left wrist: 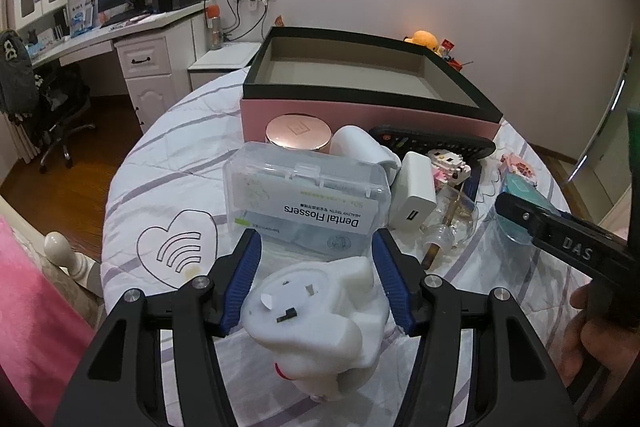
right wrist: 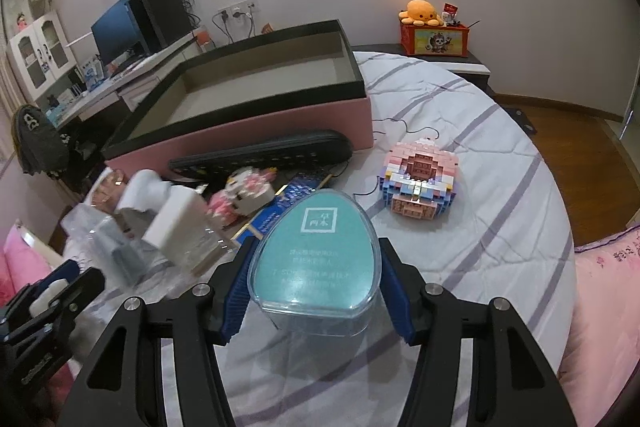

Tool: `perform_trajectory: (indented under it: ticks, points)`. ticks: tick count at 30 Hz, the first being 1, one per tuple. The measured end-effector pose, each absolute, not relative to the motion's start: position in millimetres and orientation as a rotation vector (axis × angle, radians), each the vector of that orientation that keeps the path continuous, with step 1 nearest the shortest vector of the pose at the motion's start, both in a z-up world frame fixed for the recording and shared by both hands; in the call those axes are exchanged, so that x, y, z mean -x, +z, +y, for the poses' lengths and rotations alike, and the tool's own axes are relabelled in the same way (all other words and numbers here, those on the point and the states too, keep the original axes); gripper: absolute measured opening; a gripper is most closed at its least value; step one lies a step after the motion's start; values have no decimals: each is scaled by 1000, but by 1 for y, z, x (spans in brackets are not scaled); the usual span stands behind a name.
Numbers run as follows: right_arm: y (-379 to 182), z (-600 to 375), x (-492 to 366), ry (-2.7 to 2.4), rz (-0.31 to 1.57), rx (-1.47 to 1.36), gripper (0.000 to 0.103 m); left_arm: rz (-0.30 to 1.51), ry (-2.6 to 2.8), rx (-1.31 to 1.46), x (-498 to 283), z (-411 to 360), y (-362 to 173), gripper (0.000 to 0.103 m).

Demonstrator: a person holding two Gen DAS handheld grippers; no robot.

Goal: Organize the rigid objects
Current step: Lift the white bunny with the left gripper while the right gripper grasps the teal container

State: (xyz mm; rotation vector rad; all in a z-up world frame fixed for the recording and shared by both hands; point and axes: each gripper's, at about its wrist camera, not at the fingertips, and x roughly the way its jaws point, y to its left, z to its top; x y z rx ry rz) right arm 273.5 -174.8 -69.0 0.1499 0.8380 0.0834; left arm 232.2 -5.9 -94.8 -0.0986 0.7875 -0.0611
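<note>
Room: bedroom with desk and monitor behind; striped bed sheet carried everything.
Box: pink box looked empty, so sorting had barely begun.
Left claw: gripped my white figurine.
Right claw: closed on my teal case.
Left to do: floss box, remote, charger, brick toys lay on the sheet.
</note>
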Motion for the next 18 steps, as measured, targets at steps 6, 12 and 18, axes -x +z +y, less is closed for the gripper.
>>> perform_trajectory:
  ticks: [6,12,18]
  points:
    - [-55,-171,-264,118,817,-161,58,765,-57,107,-227,2,-83,59]
    - [-43,-162,-261,147,796,-159,58,734,-48,117,-226,11,-69,59]
    - [-40,-160,-259,163,798,-165,58,713,-41,123,-227,17,-60,59]
